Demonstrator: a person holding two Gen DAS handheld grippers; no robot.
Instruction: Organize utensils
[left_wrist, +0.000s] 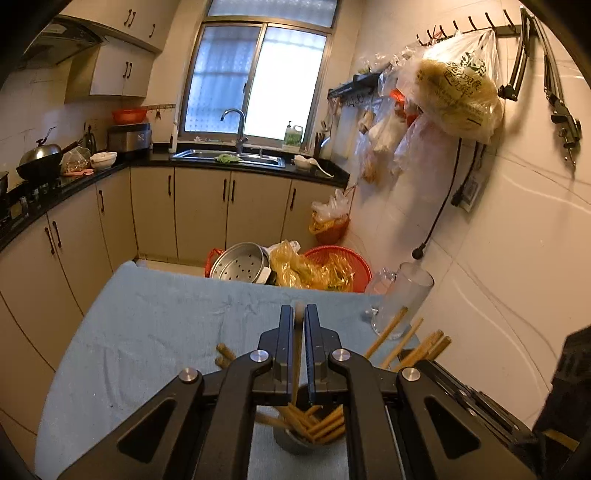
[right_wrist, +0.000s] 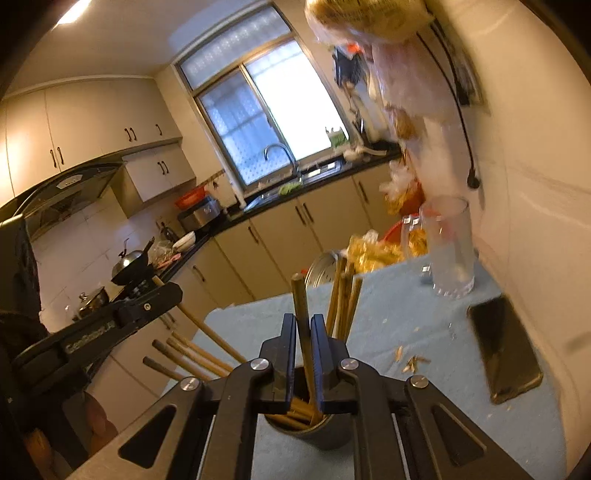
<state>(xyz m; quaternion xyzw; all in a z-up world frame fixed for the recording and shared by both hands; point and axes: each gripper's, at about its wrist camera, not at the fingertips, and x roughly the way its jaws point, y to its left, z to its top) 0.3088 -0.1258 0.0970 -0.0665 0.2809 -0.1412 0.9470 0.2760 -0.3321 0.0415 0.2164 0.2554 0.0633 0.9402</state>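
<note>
Left gripper (left_wrist: 299, 314) clamped on one chopstick (left_wrist: 297, 354); right gripper (right_wrist: 303, 325) clamped on another (right_wrist: 301, 314); both above the cup (right_wrist: 317, 430) holding most chopsticks (left_wrist: 317, 419); sorting seemingly well along, glass jar (right_wrist: 448, 247) unfilled.

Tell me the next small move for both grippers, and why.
Probably lift both straight up: the left gripper and right gripper each clamp one wooden chopstick whose lower end sits in the round grey metal cup, crowded with others.
</note>
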